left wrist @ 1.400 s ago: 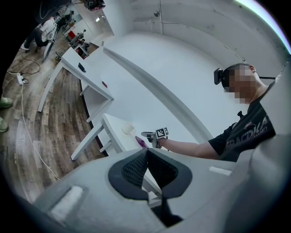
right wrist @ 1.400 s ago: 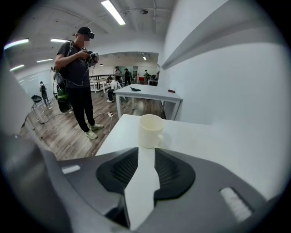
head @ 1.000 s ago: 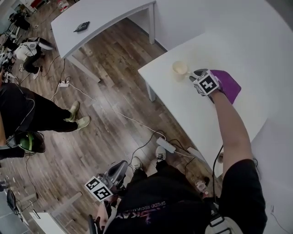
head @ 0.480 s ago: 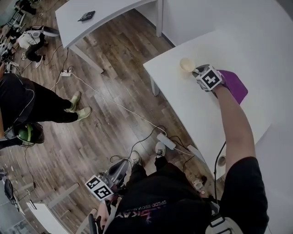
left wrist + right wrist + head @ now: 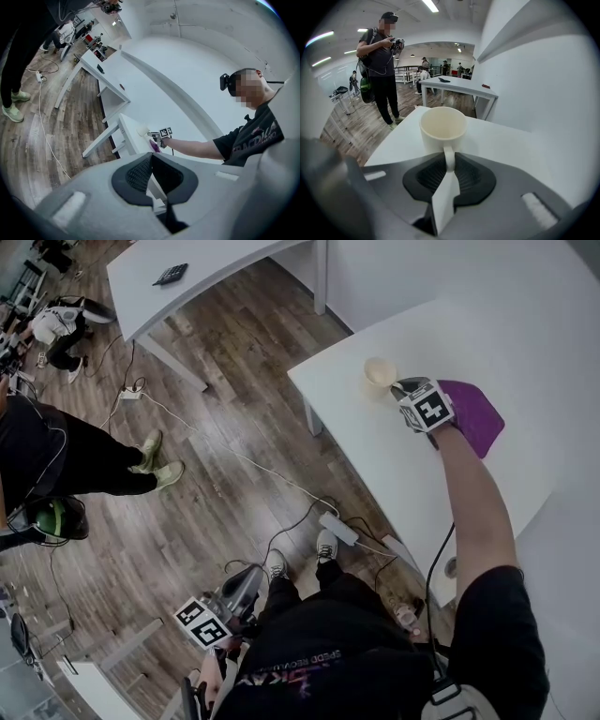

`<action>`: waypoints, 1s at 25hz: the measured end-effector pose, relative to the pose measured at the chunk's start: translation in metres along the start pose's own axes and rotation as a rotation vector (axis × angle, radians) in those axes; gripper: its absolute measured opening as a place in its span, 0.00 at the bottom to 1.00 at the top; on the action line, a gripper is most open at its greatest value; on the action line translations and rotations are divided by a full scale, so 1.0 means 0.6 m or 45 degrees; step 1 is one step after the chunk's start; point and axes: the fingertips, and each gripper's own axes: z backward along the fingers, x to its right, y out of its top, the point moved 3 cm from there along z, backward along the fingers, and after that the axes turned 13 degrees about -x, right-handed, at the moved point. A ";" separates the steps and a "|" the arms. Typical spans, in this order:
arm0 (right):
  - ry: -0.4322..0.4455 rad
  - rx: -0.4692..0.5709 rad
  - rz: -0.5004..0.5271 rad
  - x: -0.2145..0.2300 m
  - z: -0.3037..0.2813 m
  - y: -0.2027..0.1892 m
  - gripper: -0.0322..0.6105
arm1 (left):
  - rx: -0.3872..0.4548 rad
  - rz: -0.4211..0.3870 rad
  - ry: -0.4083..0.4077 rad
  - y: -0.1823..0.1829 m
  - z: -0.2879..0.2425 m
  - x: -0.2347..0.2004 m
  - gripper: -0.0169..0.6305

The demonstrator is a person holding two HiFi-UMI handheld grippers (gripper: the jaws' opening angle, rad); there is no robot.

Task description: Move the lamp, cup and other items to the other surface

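Print across the person's black shirt (image 5: pixel 309 667), bottom of the head view: too blurred to read. No other lettering, only black-and-white square markers on the gripper cubes. Cup (image 5: pixel 380 374) stands upright on the white table (image 5: pixel 375 465), upper right of centre; a purple item (image 5: pixel 473 413) lies near it, further right. Right gripper (image 5: pixel 449 159): jaws have just been closing and the pads now clamp the cup's handle. A second ago it sat just short of the cup. The cup has not moved. Left gripper (image 5: pixel 150 157), lower left: tips together, nothing between.

White table (image 5: pixel 375 456): cup (image 5: pixel 379 374), purple item (image 5: pixel 473 413) on top.
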 end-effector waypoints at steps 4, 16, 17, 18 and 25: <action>-0.024 0.064 -0.073 -0.012 0.012 -0.004 0.13 | -0.017 -0.005 -0.011 -0.001 0.000 0.000 0.02; -0.088 0.189 -0.230 -0.052 0.048 -0.044 0.13 | -0.049 -0.050 -0.055 0.009 0.000 0.002 0.02; -0.090 0.204 -0.244 -0.056 0.055 -0.046 0.13 | -0.053 -0.058 -0.060 0.011 0.001 0.002 0.02; -0.091 0.218 -0.256 -0.060 0.062 -0.048 0.13 | -0.056 -0.065 -0.064 0.012 0.002 0.002 0.02; -0.097 0.295 -0.322 -0.107 0.114 -0.060 0.13 | -0.088 -0.108 -0.101 0.027 0.014 -0.001 0.02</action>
